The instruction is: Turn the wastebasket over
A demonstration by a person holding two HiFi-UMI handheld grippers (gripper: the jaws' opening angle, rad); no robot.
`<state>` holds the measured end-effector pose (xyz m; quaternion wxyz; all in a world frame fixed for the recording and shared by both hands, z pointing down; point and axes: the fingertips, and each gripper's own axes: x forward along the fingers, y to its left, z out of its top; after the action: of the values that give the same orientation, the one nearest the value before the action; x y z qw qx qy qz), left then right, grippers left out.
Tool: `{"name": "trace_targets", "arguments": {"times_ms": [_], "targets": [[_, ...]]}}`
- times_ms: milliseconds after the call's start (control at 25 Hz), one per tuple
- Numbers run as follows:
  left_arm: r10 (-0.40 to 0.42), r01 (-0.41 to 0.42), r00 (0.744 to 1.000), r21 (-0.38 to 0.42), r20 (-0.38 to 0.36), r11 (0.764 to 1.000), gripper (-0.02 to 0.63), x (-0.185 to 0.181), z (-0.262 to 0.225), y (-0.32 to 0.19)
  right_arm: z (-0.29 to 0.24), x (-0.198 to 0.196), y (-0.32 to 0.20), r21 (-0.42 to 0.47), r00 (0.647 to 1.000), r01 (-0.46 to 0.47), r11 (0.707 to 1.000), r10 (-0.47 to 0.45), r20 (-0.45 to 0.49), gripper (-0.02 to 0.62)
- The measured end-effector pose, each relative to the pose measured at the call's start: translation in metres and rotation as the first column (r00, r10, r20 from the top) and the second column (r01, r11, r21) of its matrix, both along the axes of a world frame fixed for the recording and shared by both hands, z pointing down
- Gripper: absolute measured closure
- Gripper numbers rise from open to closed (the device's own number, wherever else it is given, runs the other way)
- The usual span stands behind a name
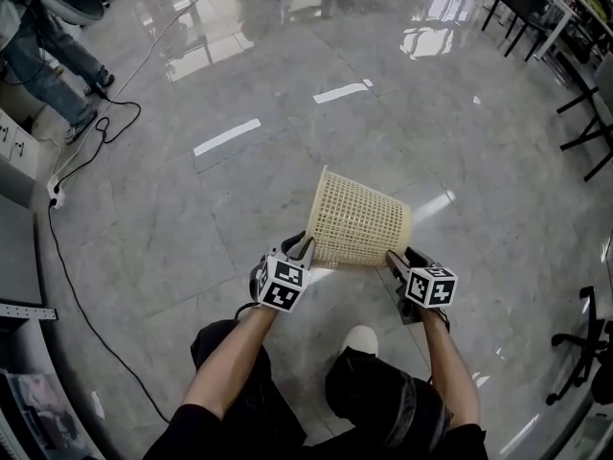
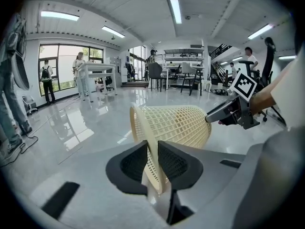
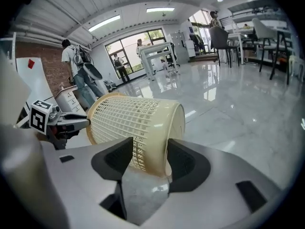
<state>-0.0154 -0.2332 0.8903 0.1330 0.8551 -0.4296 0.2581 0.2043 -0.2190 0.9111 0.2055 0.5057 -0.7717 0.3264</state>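
A cream mesh wastebasket (image 1: pixel 359 220) lies on its side, lifted off the glossy floor between both grippers. Its wide open rim faces left and its closed bottom faces right. My left gripper (image 1: pixel 303 249) is shut on the open rim; in the left gripper view the rim (image 2: pixel 151 151) runs between the two dark pads. My right gripper (image 1: pixel 395 260) is shut on the edge of the bottom end, and in the right gripper view the basket (image 3: pixel 136 116) sits pinched between the pads. Each gripper view shows the other gripper on the opposite end: the right gripper (image 2: pixel 212 117) and the left gripper (image 3: pixel 85 123).
A person (image 1: pixel 43 41) stands at the far left beside a black cable (image 1: pixel 96 147) and a power strip (image 1: pixel 55 193). Black chairs (image 1: pixel 522 8) stand at the back right, and a chair base (image 1: pixel 584 353) sits at the right. My own shoe (image 1: pixel 361 339) is below the basket.
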Motion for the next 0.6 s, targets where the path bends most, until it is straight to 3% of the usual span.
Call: {"name": "trace_targets", "arguments": {"times_ms": [280, 480, 600], "targets": [[0.086, -0.087, 0.996, -0.067, -0.017, 0.994, 0.532, 0.052, 0.021, 0.007, -0.056, 0.048, 0.005, 0.134, 0.991, -0.034, 0.990, 0.051, -0.125, 0.367], [0.125, -0.129, 0.992, -0.209, -0.032, 0.970, 0.503, 0.067, 0.052, 0.017, -0.097, 0.034, -0.001, 0.222, 0.944, 0.123, 0.967, -0.045, -0.328, 0.370], [0.098, -0.105, 0.994, -0.254, -0.038, 0.962, 0.488, 0.061, 0.065, 0.016, -0.108, 0.015, -0.011, 0.236, 0.922, 0.179, 0.955, -0.079, -0.379, 0.373]]}}
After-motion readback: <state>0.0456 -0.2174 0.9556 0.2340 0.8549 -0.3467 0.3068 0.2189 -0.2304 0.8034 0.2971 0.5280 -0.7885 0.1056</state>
